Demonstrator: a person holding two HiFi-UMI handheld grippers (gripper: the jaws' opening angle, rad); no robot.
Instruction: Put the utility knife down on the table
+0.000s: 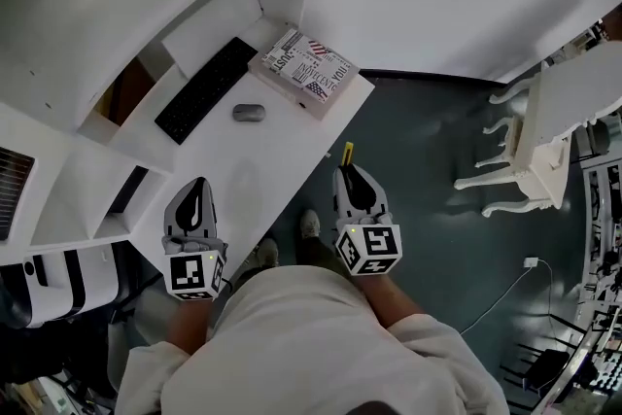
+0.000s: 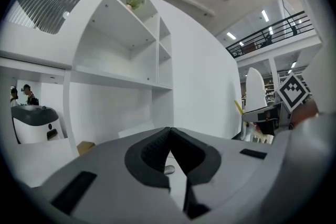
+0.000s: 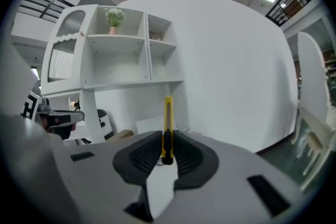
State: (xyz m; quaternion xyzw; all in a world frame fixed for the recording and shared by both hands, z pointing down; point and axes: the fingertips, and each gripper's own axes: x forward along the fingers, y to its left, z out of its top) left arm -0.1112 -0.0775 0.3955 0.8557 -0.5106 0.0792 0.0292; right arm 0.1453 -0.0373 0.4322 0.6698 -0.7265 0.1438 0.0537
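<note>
Right gripper view: I read the right gripper as clamped on the yellow utility knife, which lies in line with the jaws, its upper length projecting beyond their tips. Left gripper view: the left gripper has its jaws pressed together with nothing between them. In the head view I see the knife held in the air just off the front edge of the white table, above the dark floor, while a keyboard, a mouse and a printed box lie farther back on the table.
</note>
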